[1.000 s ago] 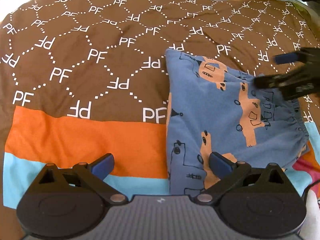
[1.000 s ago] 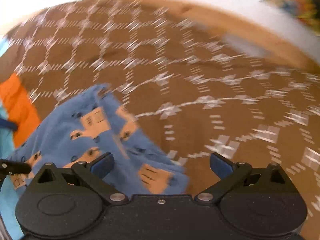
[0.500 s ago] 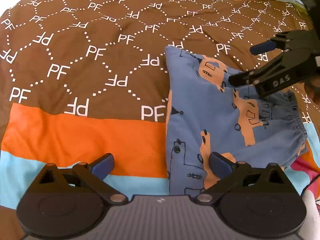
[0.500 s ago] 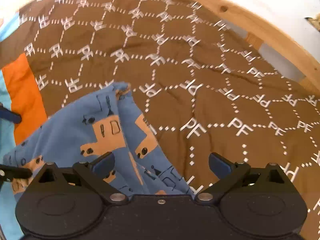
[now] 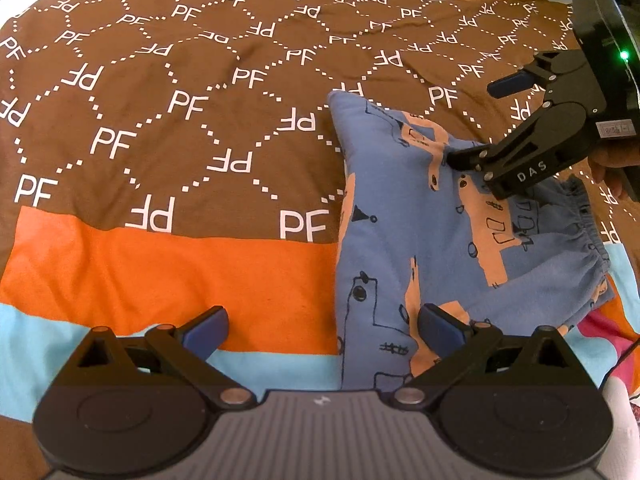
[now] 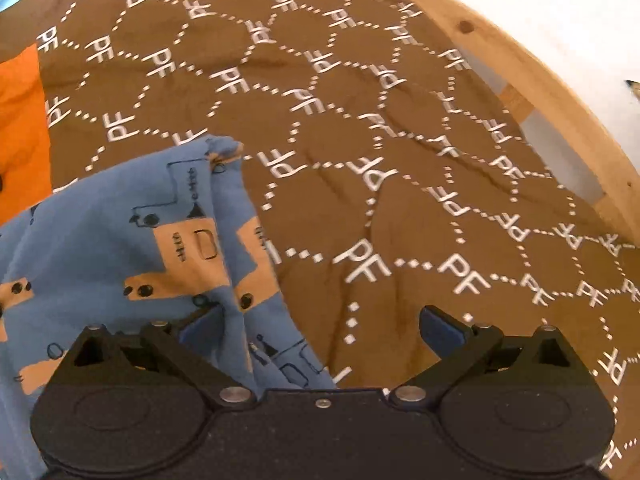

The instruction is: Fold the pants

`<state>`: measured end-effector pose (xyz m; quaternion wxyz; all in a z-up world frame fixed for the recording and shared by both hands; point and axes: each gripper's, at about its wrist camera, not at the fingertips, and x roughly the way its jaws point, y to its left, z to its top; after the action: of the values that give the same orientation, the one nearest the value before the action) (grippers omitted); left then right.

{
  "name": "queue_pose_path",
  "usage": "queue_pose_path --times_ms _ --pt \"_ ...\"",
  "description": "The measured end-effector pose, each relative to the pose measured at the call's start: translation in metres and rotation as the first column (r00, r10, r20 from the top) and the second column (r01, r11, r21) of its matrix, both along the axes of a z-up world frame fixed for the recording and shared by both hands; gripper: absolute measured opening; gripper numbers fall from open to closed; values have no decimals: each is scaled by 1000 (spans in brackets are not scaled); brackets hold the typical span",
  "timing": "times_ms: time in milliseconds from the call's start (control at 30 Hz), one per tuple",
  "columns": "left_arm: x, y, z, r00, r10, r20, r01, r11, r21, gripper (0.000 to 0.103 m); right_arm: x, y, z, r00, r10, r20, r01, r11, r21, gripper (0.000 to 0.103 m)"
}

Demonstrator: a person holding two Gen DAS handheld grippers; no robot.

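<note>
The blue cotton pants with orange vehicle prints [image 5: 432,240] lie folded on the brown bedspread printed with white "PF" lettering [image 5: 168,92], toward its right side in the left wrist view, with the gathered elastic waistband [image 5: 588,240] at the far right. The near edge of the garment overlaps the bedspread's orange band [image 5: 160,264] and light blue band [image 5: 280,364].

The right claw [image 5: 476,124] stands wide open and holds nothing. Its lower finger rests on the upper part of the pants, and its upper blue pad is clear of the cloth. Compared with half a second ago, this claw has moved further in over the garment, and its body now shows larger at the right edge of the frame. In the right wrist view, the fabric ridge [image 6: 228,216] now reaches up between the fingers beside the left pad, closer than before.

The left claw [image 5: 320,326] is also wide open and empty. It hovers at the near edge of the pants, its right pad over the fabric and its left pad over the orange band. Its position is unchanged.

The pale wooden bed frame [image 6: 532,76] borders the bedspread on the far side. No containers are in view.
</note>
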<state>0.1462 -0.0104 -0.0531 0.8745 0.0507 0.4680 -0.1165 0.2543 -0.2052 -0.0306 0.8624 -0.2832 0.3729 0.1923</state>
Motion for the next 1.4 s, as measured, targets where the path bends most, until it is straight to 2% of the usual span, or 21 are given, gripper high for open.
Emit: queue_pose_path --times_ms 33,100,133,233,333,400,567,667,867,1067,1233,1333,1400 --pt "0 0 0 1000 0 -1 0 1000 0 103 -1 0 1 999 -17 28 17 1000 -10 102" --pt "0 0 0 1000 1 -3 -1 1000 2 103 -3 -4 6 991 -76 112 83 994 -65 94" --pt "0 0 0 1000 2 -4 -2 1000 2 103 -5 -7 8 988 -95 123 102 993 -51 94" --pt "0 0 0 1000 6 -10 -6 1000 -2 103 -19 -29 21 980 -187 75 178 978 112 98" --pt "2 0 0 1000 10 -15 -10 1000 -4 103 -48 -45 23 965 -260 37 244 941 234 101" --pt "1 0 1 1000 14 -19 -14 1000 -6 103 -73 -55 22 954 -299 1 283 903 322 102" --pt "1 -1 1 1000 22 -19 -22 1000 -4 103 -118 -67 12 922 -378 -77 374 824 426 102" --pt "1 -1 2 1000 25 -19 -25 1000 -3 103 -134 -70 3 911 -398 -112 404 802 441 102" --pt "0 -2 2 1000 25 -16 -25 1000 2 103 -143 -79 -10 898 -409 -163 436 773 461 102" --pt "-4 -4 13 1000 18 3 -18 1000 8 103 -147 -84 4 910 -392 -135 405 774 487 102" --pt "-16 -9 32 991 -69 111 74 996 -43 103 -134 -103 15 925 -338 -172 373 731 571 102" --pt "-17 -14 31 986 -111 123 118 992 -52 103 -118 -115 14 944 -265 -198 330 703 631 102" --pt "-15 -15 27 987 -117 107 125 990 -72 103 -104 -123 8 946 -229 -230 324 670 668 102"
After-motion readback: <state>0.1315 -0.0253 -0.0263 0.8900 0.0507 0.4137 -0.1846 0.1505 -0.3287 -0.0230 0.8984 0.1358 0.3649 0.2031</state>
